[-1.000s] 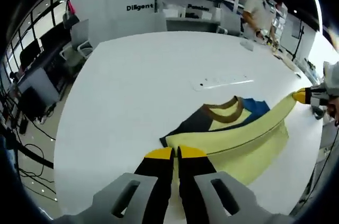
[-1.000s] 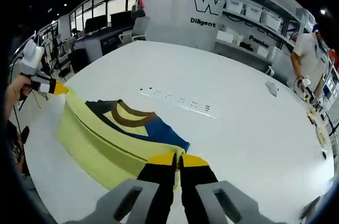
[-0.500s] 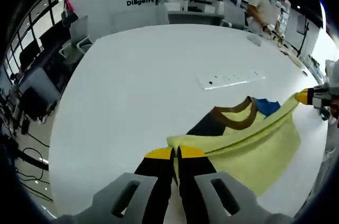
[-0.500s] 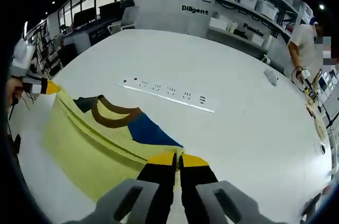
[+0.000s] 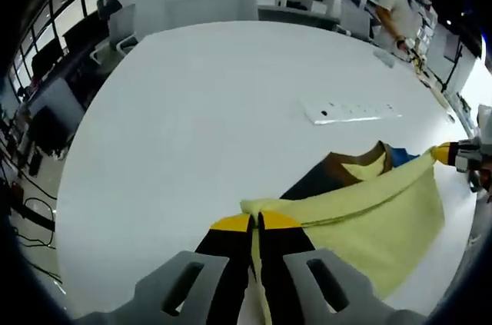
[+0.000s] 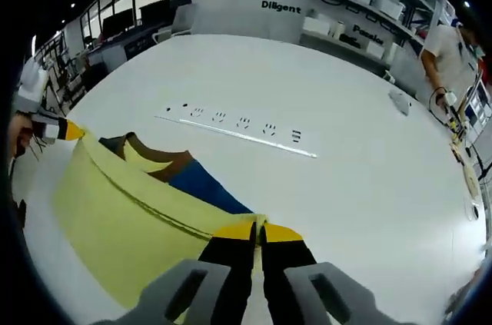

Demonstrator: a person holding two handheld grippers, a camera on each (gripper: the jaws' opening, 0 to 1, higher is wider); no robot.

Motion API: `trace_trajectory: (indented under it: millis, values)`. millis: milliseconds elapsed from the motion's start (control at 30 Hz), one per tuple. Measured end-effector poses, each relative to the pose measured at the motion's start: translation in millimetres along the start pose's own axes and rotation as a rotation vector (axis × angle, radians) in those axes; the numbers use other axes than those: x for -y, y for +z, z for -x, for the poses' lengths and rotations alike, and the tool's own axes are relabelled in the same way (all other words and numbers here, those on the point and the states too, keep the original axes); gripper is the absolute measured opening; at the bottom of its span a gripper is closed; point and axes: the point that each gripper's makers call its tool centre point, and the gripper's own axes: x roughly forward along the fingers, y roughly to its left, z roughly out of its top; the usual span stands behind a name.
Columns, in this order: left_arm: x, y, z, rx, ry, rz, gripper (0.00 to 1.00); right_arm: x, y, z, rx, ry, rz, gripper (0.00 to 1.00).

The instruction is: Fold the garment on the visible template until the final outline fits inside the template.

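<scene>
The yellow garment (image 5: 369, 213) is stretched long between the two grippers over the white table (image 5: 200, 110). Its brown collar (image 6: 165, 164) and blue part (image 6: 201, 184) point toward the white strip (image 6: 242, 131) at 12 o'clock. The folded yellow cloth hides the rest of the front. The left gripper (image 5: 255, 223) and the right gripper (image 6: 259, 231) each pinch one end, jaws together on the garment.

White power strip (image 6: 240, 131) (flat on table (image 5: 192, 110))
</scene>
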Motion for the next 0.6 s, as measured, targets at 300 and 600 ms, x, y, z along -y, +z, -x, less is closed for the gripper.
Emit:
trace_trajectory:
  millis: [300,600]
  values:
    - [-6.8,25.8,4.6,0.131,-0.013,0.077,0.06,15.6,25.0,1.0,0.149,-0.034,-0.112,0.0]
    - [-17.9,34.8,16.1,0.168,-0.012,0.011,0.12,21.8,27.9,3.4,0.182,-0.002,-0.129,0.11]
